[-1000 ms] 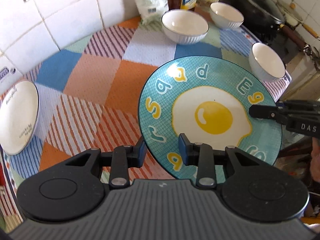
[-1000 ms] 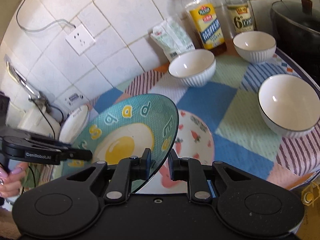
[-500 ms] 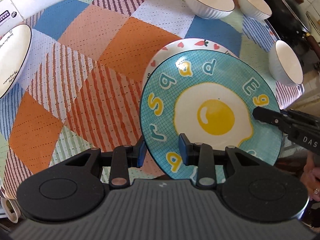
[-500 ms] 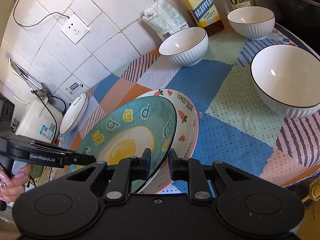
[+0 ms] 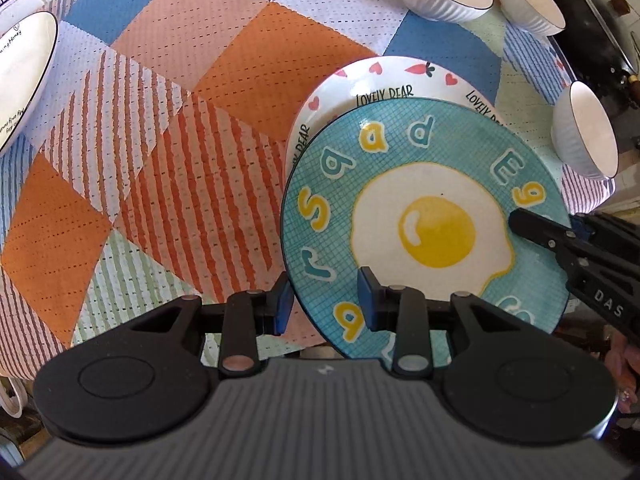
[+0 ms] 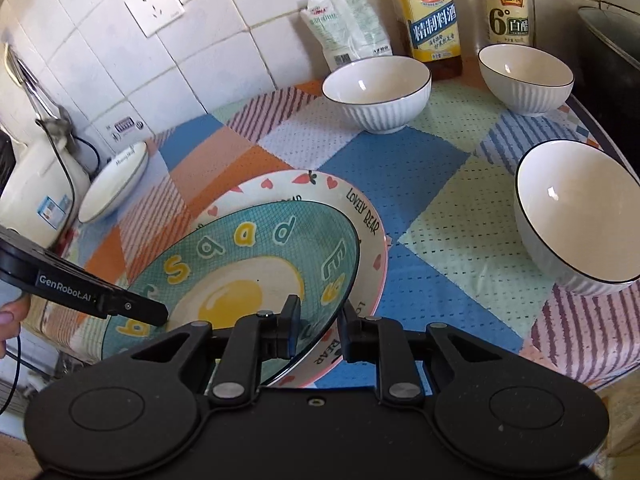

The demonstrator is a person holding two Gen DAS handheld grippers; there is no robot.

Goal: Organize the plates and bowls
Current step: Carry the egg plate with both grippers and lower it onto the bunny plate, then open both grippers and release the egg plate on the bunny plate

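A blue plate with a fried-egg picture (image 5: 424, 216) (image 6: 240, 276) is held by both grippers just above a white "Lovely Bear" plate (image 5: 384, 80) (image 6: 360, 208) on the patchwork cloth. My left gripper (image 5: 324, 304) is shut on the blue plate's near rim; it shows as a black arm in the right wrist view (image 6: 132, 308). My right gripper (image 6: 318, 332) is shut on the opposite rim; it enters the left wrist view from the right (image 5: 532, 228). Three white ribbed bowls (image 6: 376, 92) (image 6: 524, 76) (image 6: 576, 216) stand behind and right.
A white oval plate (image 6: 114, 180) (image 5: 20, 76) lies at the cloth's left edge by a white kettle (image 6: 36, 196). Two bottles (image 6: 432, 16) (image 6: 506, 4) and a white packet (image 6: 348, 24) stand against the tiled wall. A dark pot (image 6: 612, 68) sits far right.
Both grippers have lowered the blue plate down towards the Lovely Bear plate, which now shows behind its far rim. The grips are unchanged.
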